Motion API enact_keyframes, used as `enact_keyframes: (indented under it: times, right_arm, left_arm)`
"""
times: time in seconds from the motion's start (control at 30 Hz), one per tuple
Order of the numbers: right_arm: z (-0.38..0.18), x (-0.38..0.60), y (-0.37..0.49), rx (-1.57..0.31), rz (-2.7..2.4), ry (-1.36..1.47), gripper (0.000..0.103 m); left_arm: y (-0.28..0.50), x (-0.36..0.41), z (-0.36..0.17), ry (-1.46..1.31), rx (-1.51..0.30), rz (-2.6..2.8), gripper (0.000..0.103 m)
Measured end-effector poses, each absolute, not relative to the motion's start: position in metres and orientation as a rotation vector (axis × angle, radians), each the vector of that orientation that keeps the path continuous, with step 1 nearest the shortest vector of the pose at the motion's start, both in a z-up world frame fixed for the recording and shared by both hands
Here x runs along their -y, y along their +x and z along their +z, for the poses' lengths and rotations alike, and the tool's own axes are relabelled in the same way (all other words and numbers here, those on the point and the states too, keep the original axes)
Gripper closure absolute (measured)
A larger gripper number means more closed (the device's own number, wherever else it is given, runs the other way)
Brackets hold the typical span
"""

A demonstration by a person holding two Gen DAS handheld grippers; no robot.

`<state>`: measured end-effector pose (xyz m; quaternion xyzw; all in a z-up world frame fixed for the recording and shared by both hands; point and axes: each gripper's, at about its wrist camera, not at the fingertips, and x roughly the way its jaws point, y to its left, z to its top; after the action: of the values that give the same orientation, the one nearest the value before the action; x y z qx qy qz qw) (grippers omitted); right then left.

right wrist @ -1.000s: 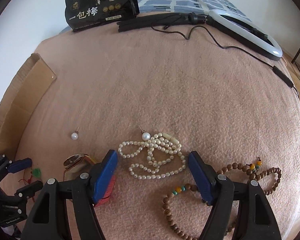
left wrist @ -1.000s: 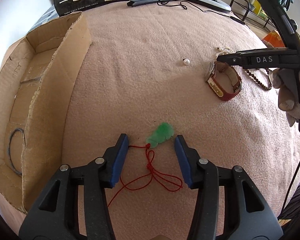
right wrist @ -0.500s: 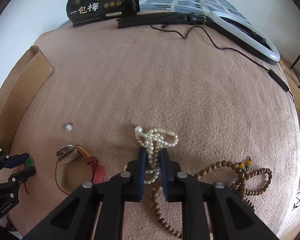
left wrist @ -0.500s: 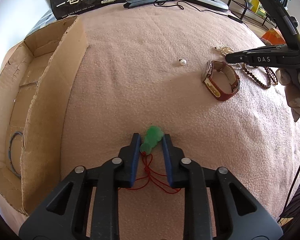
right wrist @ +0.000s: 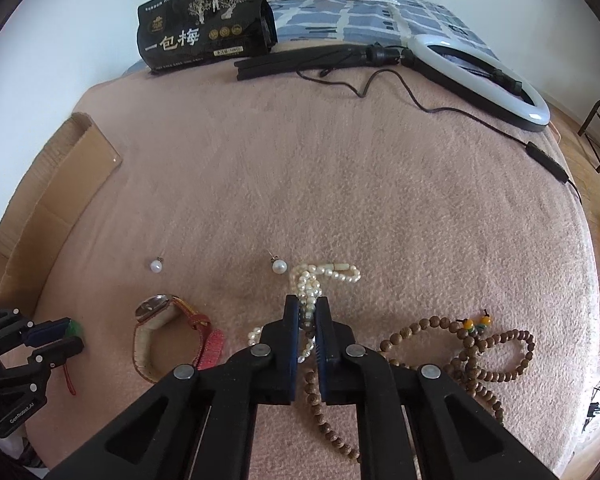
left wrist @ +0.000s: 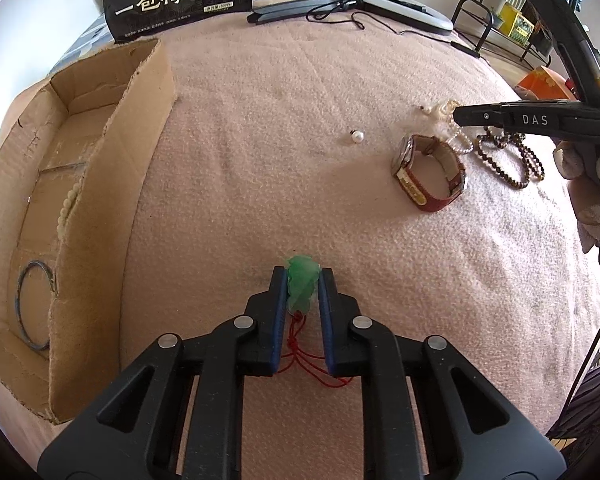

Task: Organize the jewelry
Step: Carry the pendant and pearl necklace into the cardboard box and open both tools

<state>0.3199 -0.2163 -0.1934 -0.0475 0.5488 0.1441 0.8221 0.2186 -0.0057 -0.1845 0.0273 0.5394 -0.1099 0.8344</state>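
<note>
With my left tool (left wrist: 303, 280) pinching the jade pendant (left wrist: 302, 285) and my right tool (right wrist: 307, 312) clamped on the pearl necklace (right wrist: 320, 276), the cardboard box (left wrist: 112, 152) lies left, nearer my left.

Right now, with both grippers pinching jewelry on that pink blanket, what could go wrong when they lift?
1. The right gripper is shut on a bunched pearl necklace lying against the wooden bead strand; lifting might drag those beads along.
2. The left gripper, its jaws closing, pinches the green pendant; its red cord trails loose and may catch on the cardboard box wall.
3. The smooth pendant could slip out.
</note>
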Motion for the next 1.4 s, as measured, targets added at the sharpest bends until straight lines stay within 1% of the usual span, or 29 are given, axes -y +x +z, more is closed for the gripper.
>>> enact_keyframes:
  times: [0.23,0.67,1.1,1.4]
  right_arm:
    - [-0.165,0.215,0.315,-1.103,0.320,-0.071,0.098]
    - [-0.095,0.205,0.301,-0.939,0.361,-0.032,0.098]
    - [-0.061,0.168,0.285,-0.855,0.441,-0.036,0.102]
    - [-0.046,0.143,0.276,-0.816,0.493,-0.048,0.102]
  left_arm:
    - [0.214,0.008,-0.166,0.035,-1.106,-0.251,0.089]
    - [0.215,-0.011,-0.109,-0.075,-0.993,-0.257,0.089]
    - [0.214,-0.059,-0.062,-0.172,-0.869,-0.184,0.089]
    - [0.207,-0.089,-0.032,-0.210,-0.785,-0.141,0.089]
